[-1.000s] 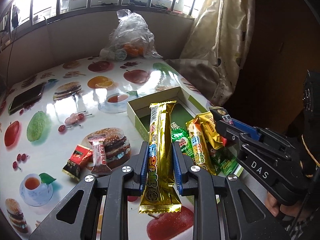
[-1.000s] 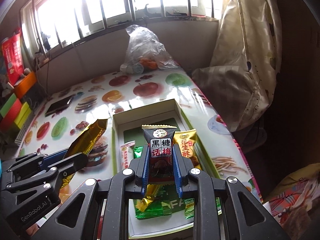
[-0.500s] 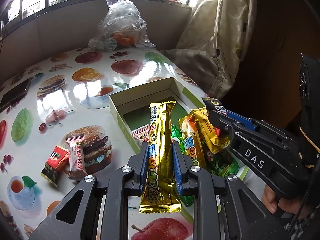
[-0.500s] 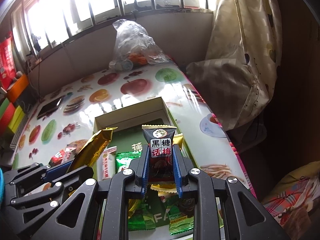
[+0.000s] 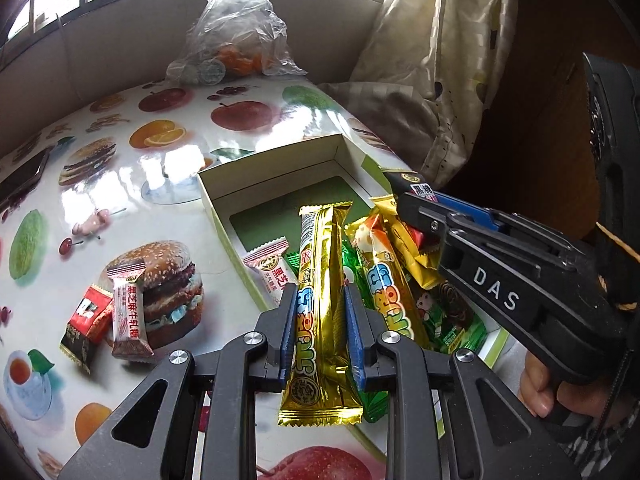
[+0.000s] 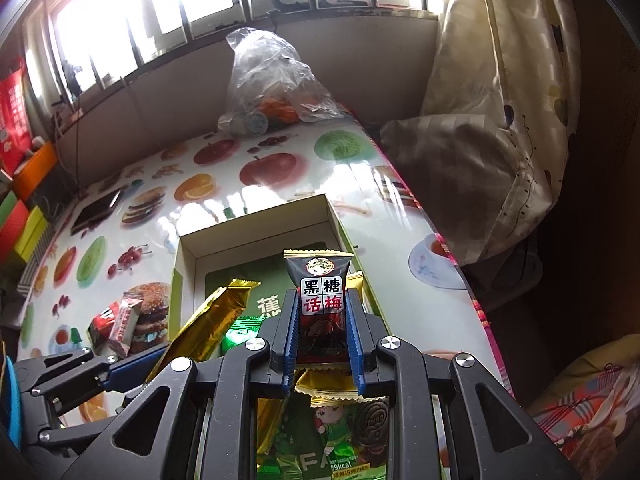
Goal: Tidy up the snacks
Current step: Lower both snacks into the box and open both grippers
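My left gripper (image 5: 320, 300) is shut on a long gold snack bar (image 5: 322, 280) and holds it over the open cardboard box (image 5: 276, 168). The bar also shows in the right wrist view (image 6: 208, 320). My right gripper (image 6: 323, 308) is shut on a small black plum-candy packet (image 6: 320, 296) above the same box (image 6: 256, 236). The right gripper shows in the left wrist view (image 5: 416, 200) at the box's right side. Several snacks lie in the box: gold bars (image 5: 384, 276), green packets (image 5: 448, 320), a pink-white candy (image 5: 272, 268).
On the fruit-print tablecloth (image 5: 120, 184) left of the box lie a brown-white nougat candy (image 5: 128, 308) and a red-black packet (image 5: 86, 320). A plastic bag with oranges (image 5: 236, 36) stands at the back. A phone (image 6: 96, 210) lies far left. A curtain (image 5: 432, 60) hangs right.
Both grippers have moved forward and lower over the box, each still holding its snack. The box and its contents look closer.
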